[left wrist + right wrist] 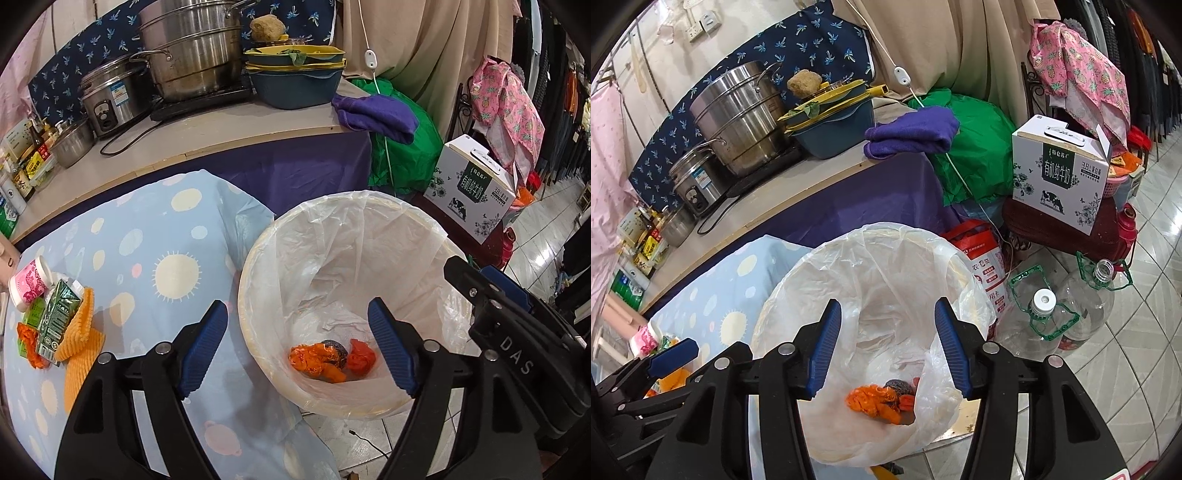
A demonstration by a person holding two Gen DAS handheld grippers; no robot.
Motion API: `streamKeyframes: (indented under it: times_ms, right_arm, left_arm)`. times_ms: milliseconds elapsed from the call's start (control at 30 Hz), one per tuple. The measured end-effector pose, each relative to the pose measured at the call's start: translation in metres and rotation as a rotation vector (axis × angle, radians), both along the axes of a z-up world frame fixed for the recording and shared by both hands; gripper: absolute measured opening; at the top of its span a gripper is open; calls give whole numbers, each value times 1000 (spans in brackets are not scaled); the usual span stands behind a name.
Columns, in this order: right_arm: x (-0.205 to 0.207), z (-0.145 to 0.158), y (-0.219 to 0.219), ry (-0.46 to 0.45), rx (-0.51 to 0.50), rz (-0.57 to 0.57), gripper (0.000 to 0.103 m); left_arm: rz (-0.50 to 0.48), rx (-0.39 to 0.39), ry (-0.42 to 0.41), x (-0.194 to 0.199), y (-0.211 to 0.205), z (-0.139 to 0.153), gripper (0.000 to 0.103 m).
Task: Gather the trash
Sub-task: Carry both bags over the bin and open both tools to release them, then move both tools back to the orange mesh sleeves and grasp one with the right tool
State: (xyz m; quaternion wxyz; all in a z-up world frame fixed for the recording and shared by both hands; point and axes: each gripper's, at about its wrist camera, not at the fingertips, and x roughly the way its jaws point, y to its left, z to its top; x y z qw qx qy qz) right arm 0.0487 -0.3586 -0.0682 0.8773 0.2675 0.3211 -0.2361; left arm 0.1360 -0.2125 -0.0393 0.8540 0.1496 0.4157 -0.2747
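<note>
The left gripper (297,347) is wide open and holds nothing. Its blue fingers (202,345) stand far apart, one over the desk and one over the bin. The right gripper (886,347) is wide open too, with nothing between its fingers, and it hangs right above the bin.

The round cream trash bin with a thin clear plastic bag inside (258,254) stands on the tiled floor (1126,362), just beside the low desk with the light blue cloth with pale dots and a sun on it (166,240). At the bottom of the bin lie a crumpled orange wrapper (317,360), a small dark round thing (337,350) and a red crumpled scrap (361,357). They touch each other.

More trash sits on the desk, at its left side, well apart from the bin. There is a green drink carton (57,321), lying tilted on a bumpy orange foam net (82,345). A pink and white paper cup (28,282) lies on its side just behind the carton. A small orange crumpled scrap (30,338) is beside the carton too.

Behind the desk is a long counter with big shiny steel pots (188,55). Two clear plastic bottles with green handles (1056,317) stand on the floor near the bin.
</note>
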Motion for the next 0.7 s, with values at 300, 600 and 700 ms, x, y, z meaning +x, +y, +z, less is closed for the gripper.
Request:
streamKeyframes:
  times_ms: [300, 600, 700]
  right_arm:
    - [0, 7, 11, -5, -8, 14, 52]
    - [7, 19, 33, -11, -29, 49, 52]
    - [11, 22, 44, -11, -38, 68, 52]
  left_arm:
    - [20, -13, -2, 0, 12, 5, 75]
    - [52, -40, -4, 3, 37, 11, 75]
    - [67, -49, -7, 4, 51, 13, 79]
